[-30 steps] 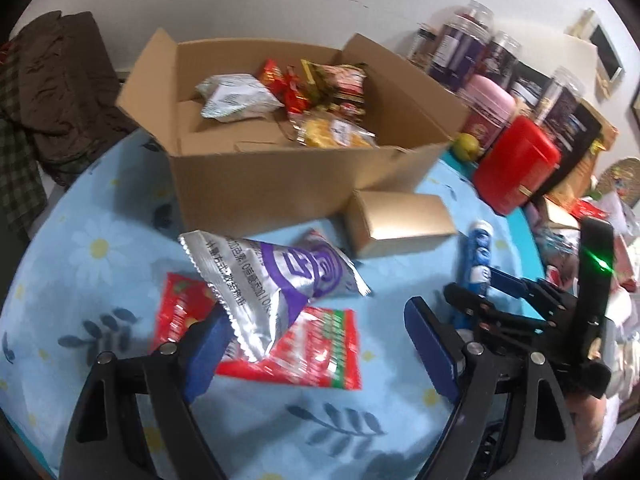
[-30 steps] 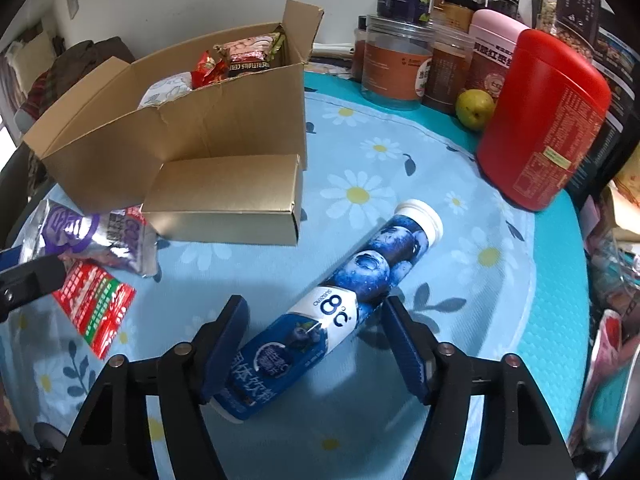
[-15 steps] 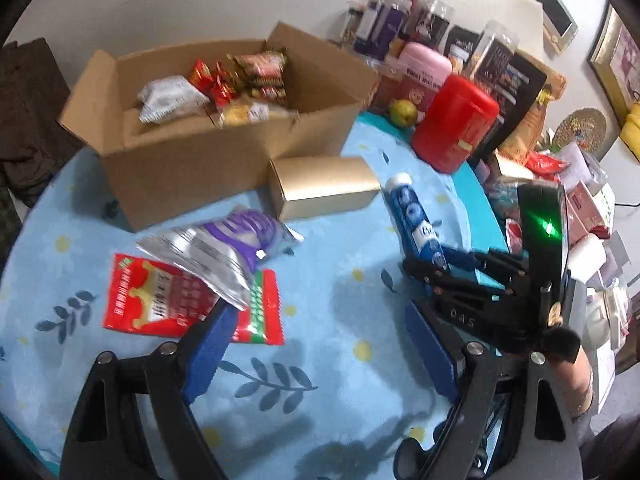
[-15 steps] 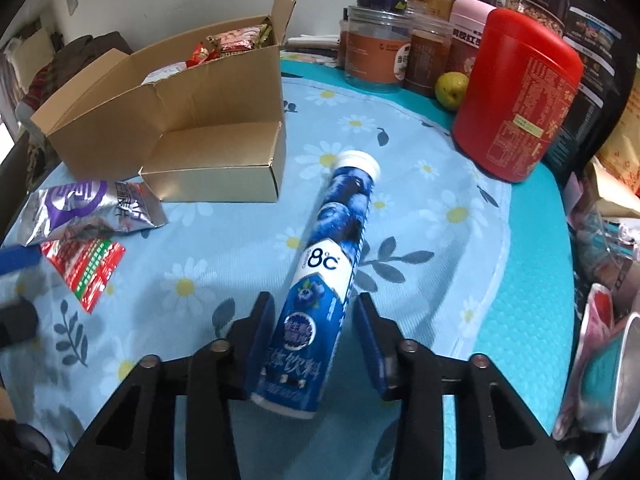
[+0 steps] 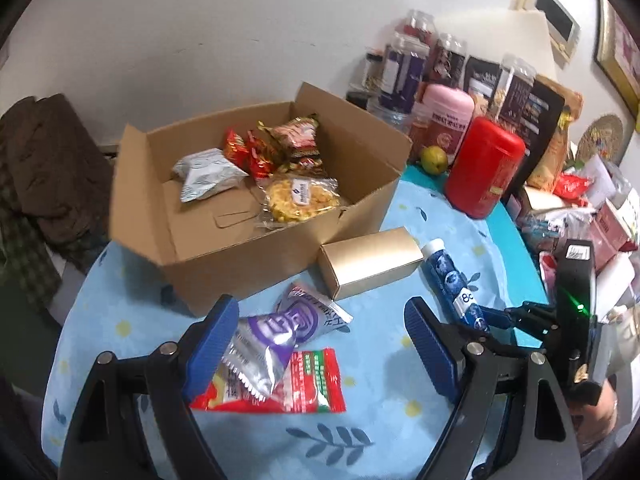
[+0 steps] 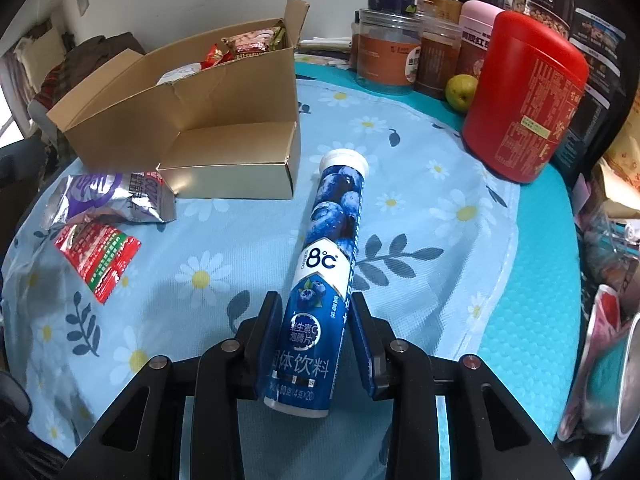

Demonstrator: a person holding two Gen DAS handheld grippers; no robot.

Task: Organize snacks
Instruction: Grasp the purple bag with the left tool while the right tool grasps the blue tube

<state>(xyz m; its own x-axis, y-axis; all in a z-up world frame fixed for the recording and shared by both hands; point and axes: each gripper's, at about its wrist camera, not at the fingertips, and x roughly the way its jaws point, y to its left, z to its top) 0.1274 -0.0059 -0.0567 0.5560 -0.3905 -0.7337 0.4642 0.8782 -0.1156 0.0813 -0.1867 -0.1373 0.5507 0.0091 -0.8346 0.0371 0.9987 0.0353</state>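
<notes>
Daisy tablecloth [image 6: 440, 216], white wall | left gripper [image 5: 320, 344] wide open – empty | left view alone shows right gripper [image 6: 314, 344] clamping tube [image 6: 320, 280] | open box [image 5: 280, 236]

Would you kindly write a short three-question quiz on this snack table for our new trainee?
1. True or false: the right gripper has its fingers around the blue tube.
2. Which lies on top: the silver-purple packet or the red packet?
3. The gold box is: A) inside the cardboard box; B) outside, beside it.

Key: 1 true; 2 the silver-purple packet; 3 B.
</notes>
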